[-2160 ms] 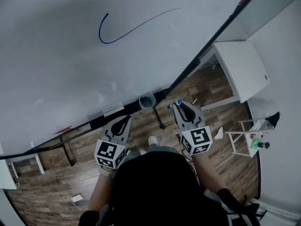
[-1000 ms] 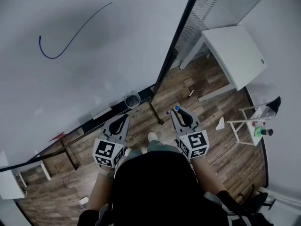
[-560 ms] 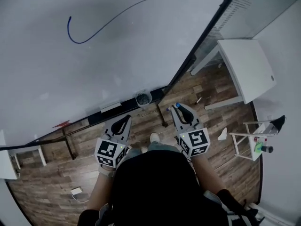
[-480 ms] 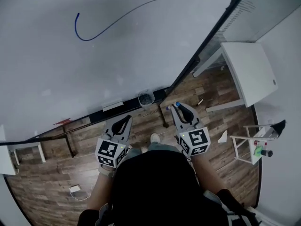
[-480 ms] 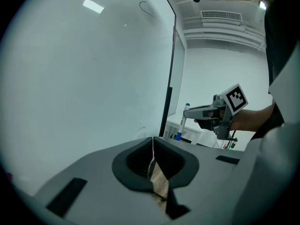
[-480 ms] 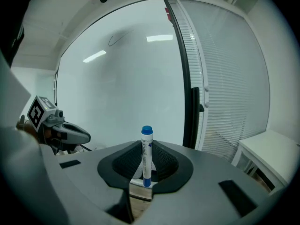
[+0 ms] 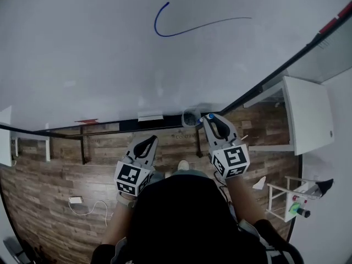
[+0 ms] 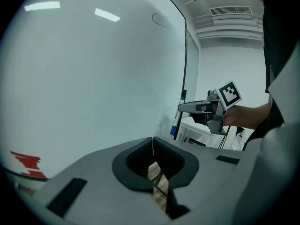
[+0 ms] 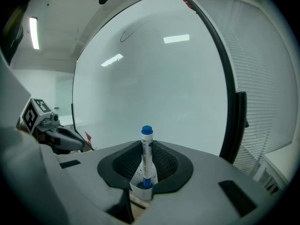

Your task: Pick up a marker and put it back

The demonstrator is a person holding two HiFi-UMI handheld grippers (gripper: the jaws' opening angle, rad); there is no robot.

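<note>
— Where is the marker (image 9: 146, 154) held?
— Upright, gripped by the right gripper (image 7: 212, 122), just right of the cup (image 7: 190, 117). The left gripper (image 7: 148, 142) is clenched, empty. It should be lowered vertically, centred.

White marker (image 9: 147, 159), blue cap (image 9: 146, 131)

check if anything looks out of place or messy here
Nothing spilled or broken. Only a white plug and cable lie loose on the wood floor at the left, and a blue line marks the whiteboard.
</note>
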